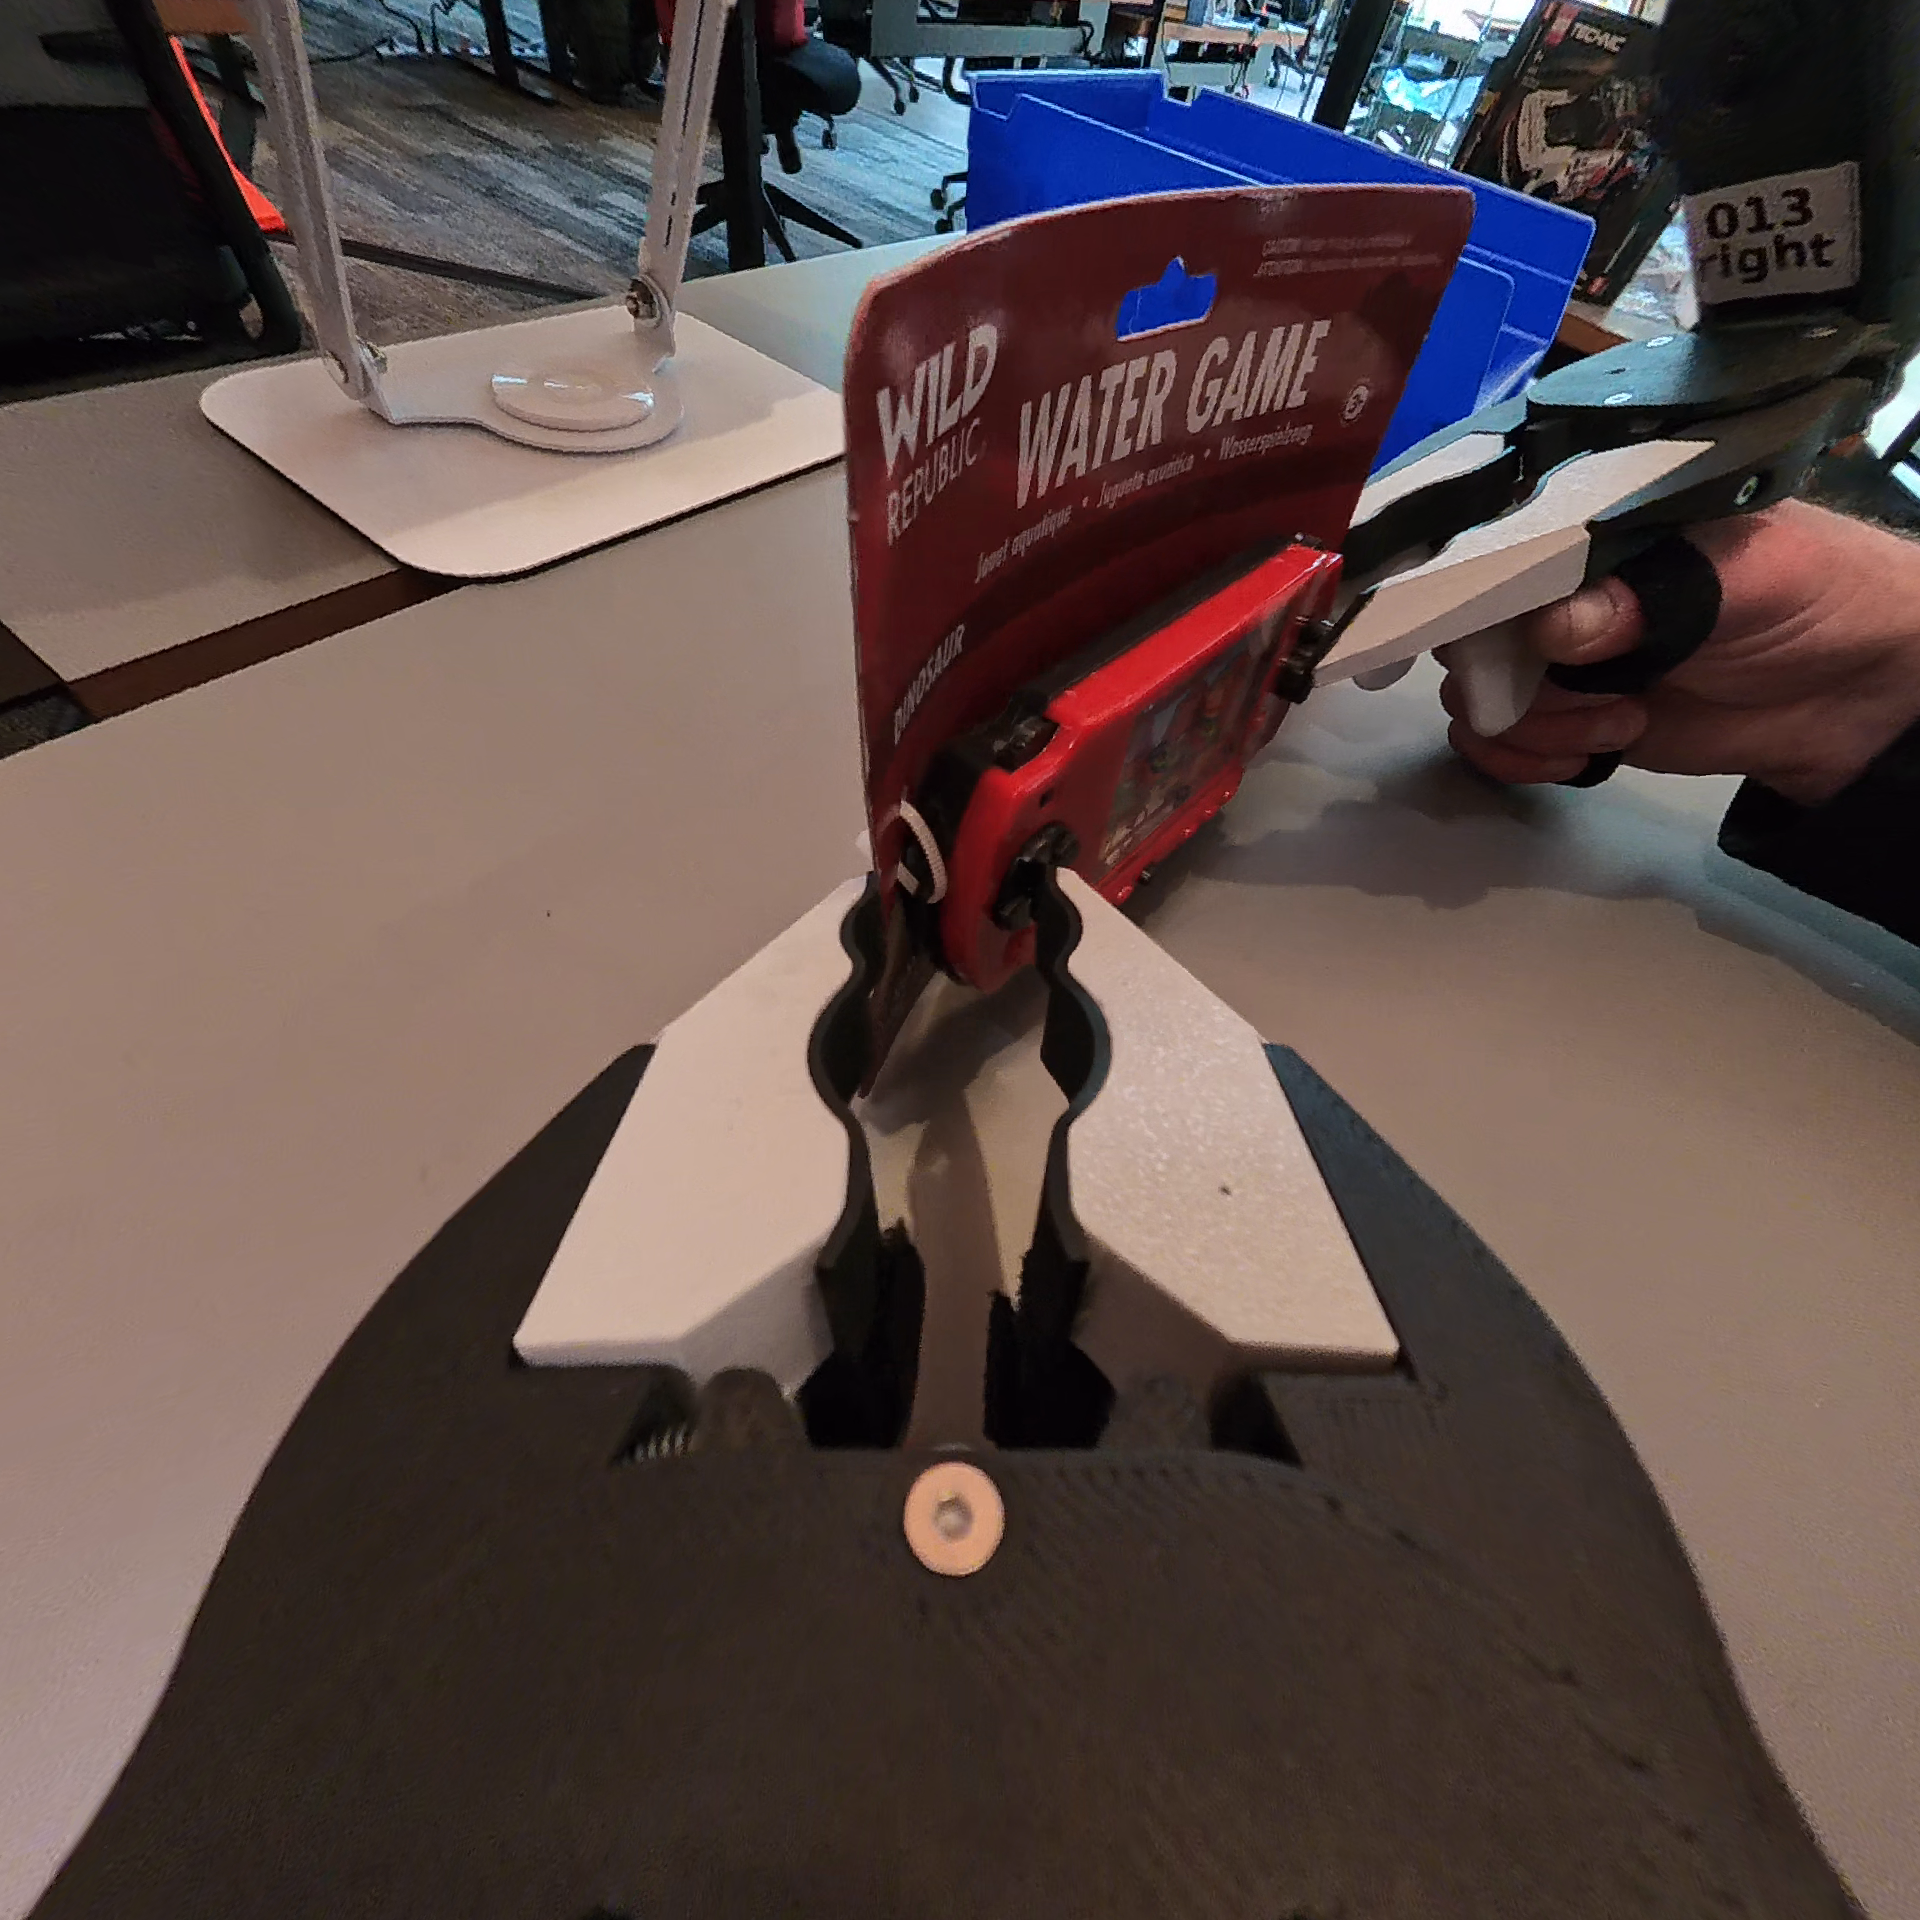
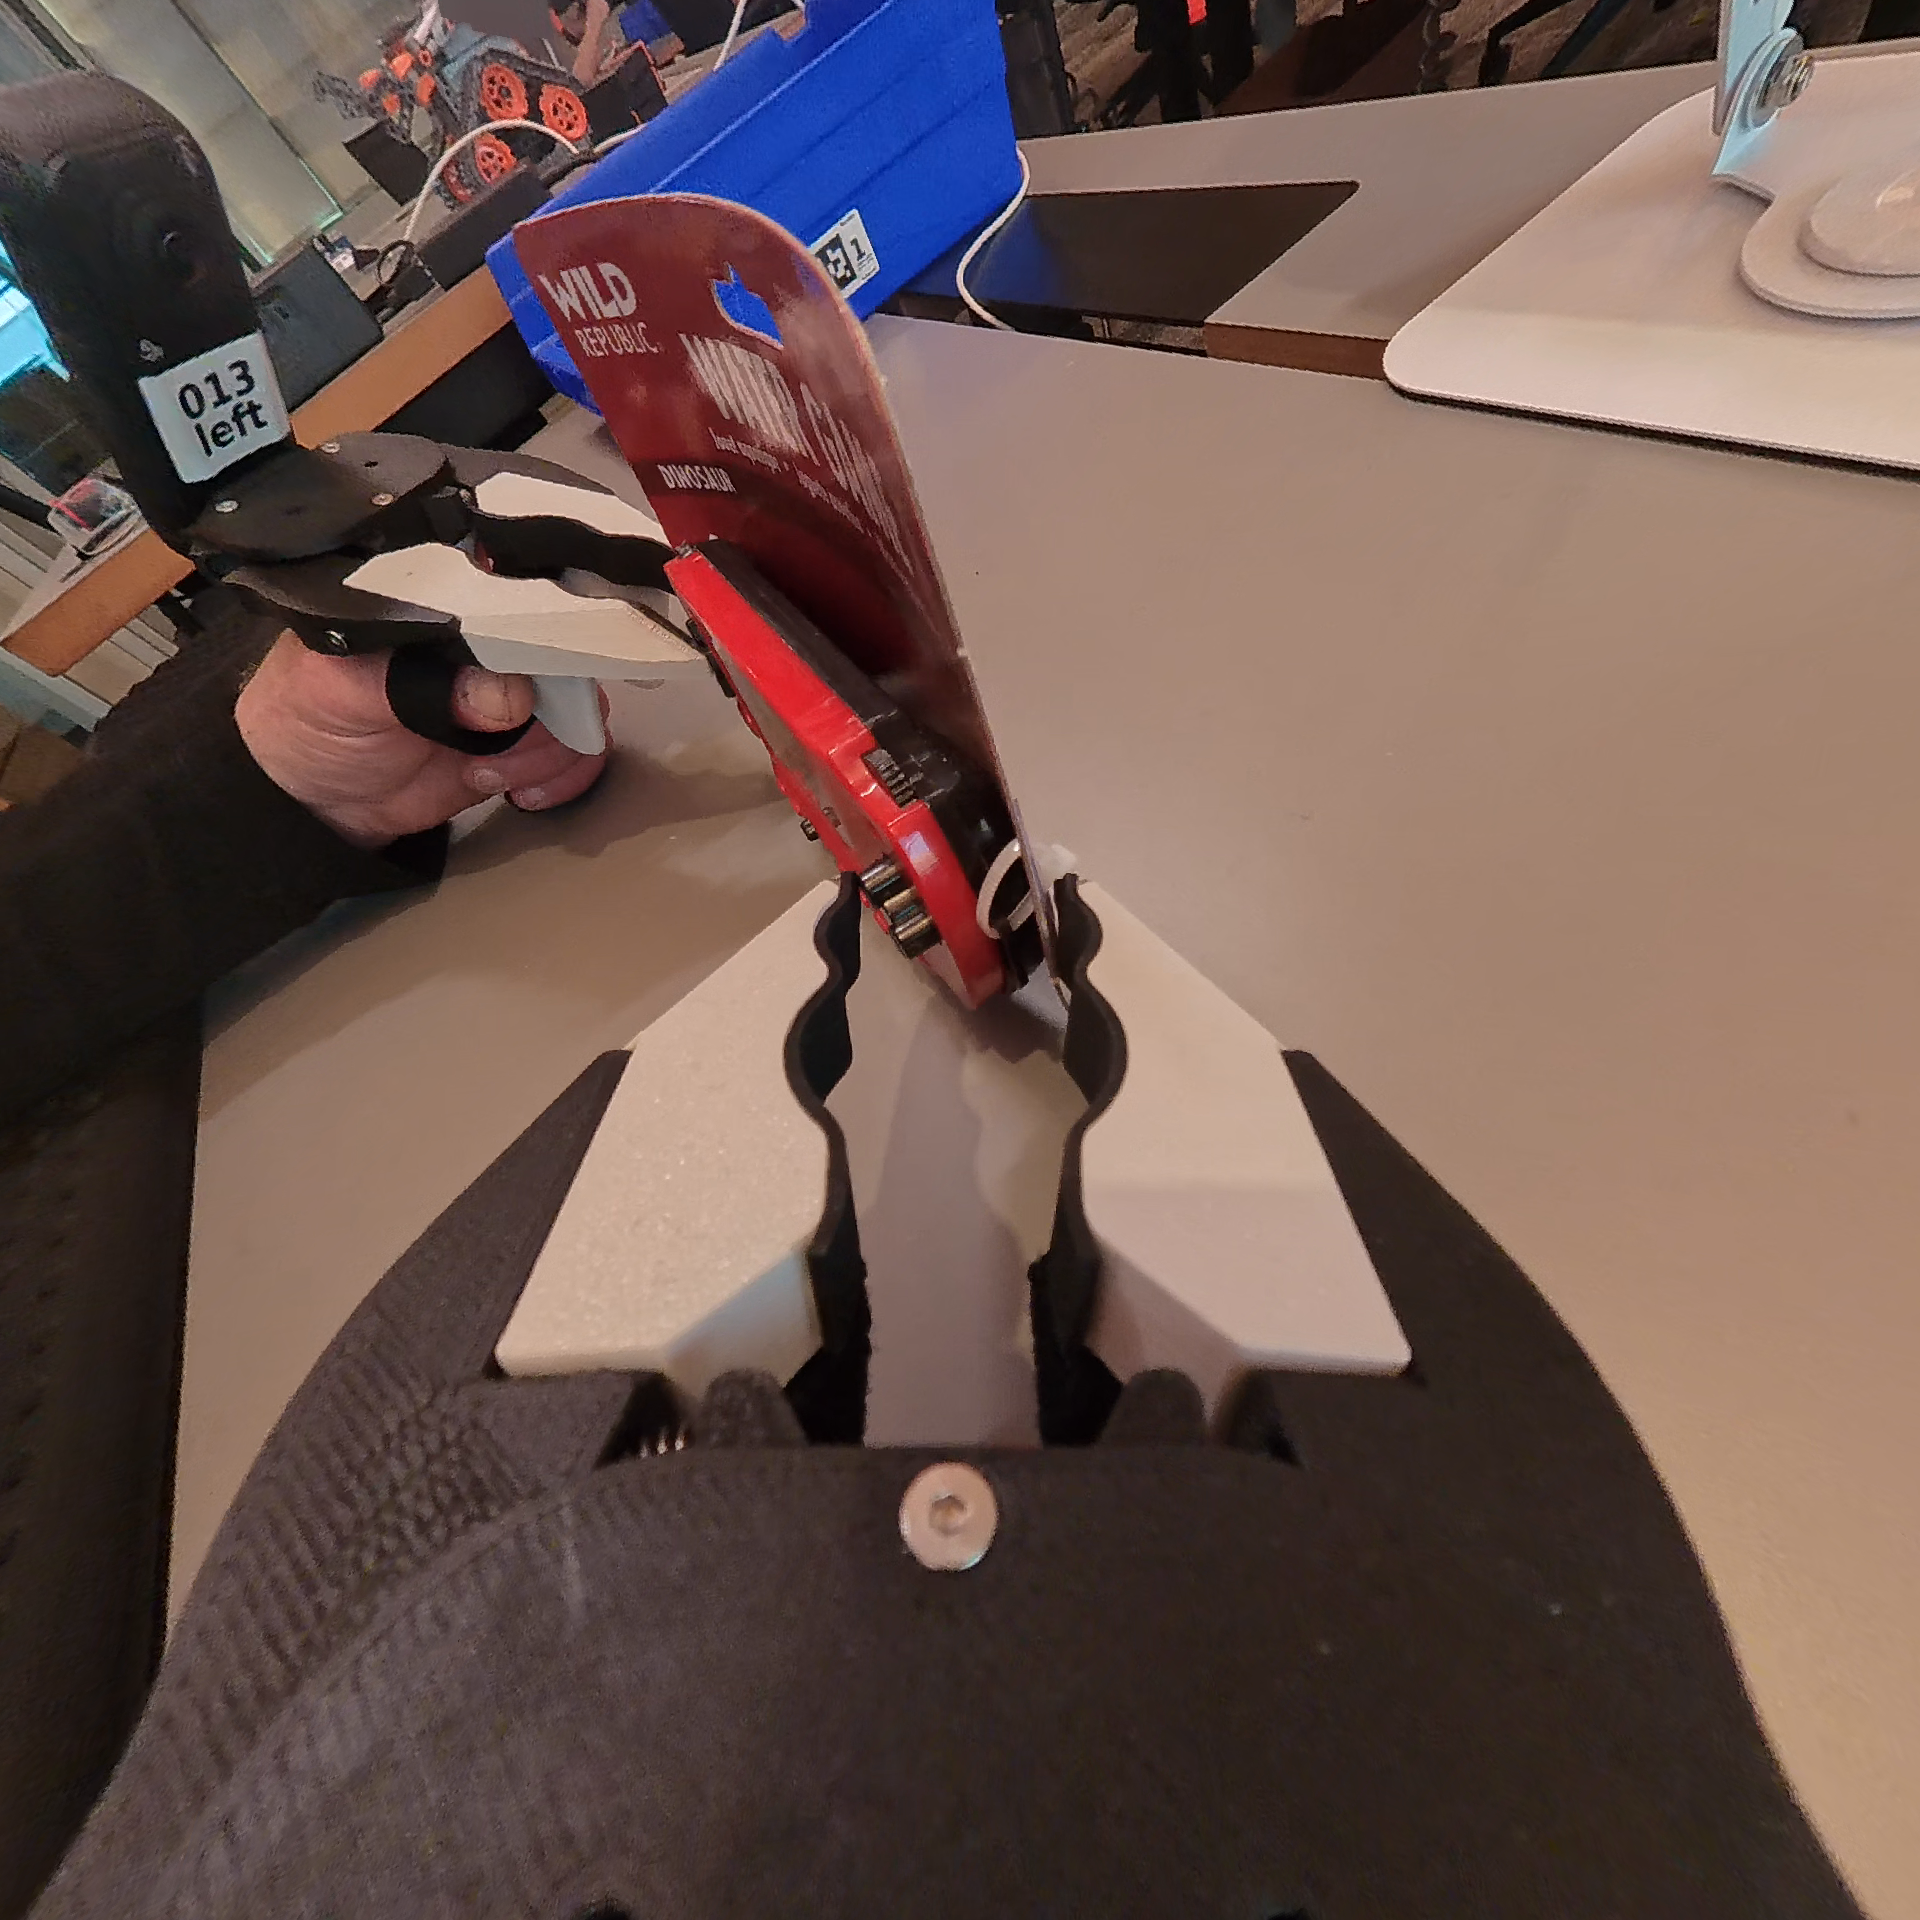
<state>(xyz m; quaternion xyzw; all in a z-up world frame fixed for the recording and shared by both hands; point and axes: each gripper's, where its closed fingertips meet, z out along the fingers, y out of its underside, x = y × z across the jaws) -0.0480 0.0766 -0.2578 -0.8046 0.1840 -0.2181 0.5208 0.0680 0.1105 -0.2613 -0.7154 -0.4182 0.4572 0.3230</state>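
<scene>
A red handheld water-game toy (image 1: 1132, 748) is fixed to a dark red backing card (image 1: 1143, 416) that stands upright just over the grey table (image 1: 416, 935). My left gripper (image 1: 961, 904) is shut on the near end of the toy and card. My right gripper (image 1: 1325, 634), held in a hand (image 1: 1714, 665), clamps the far end. In the right wrist view my right gripper (image 2: 961, 914) is shut on the toy (image 2: 821, 717) and card (image 2: 790, 447), and the left gripper (image 2: 675, 613) grips the opposite end.
A blue bin (image 1: 1195, 145) stands behind the card and also shows in the right wrist view (image 2: 831, 135). A white lamp base on a white mat (image 1: 520, 436) sits at the back left. A black pad (image 2: 1143, 249) lies beside the bin. A printed box (image 1: 1558, 135) leans at the back right.
</scene>
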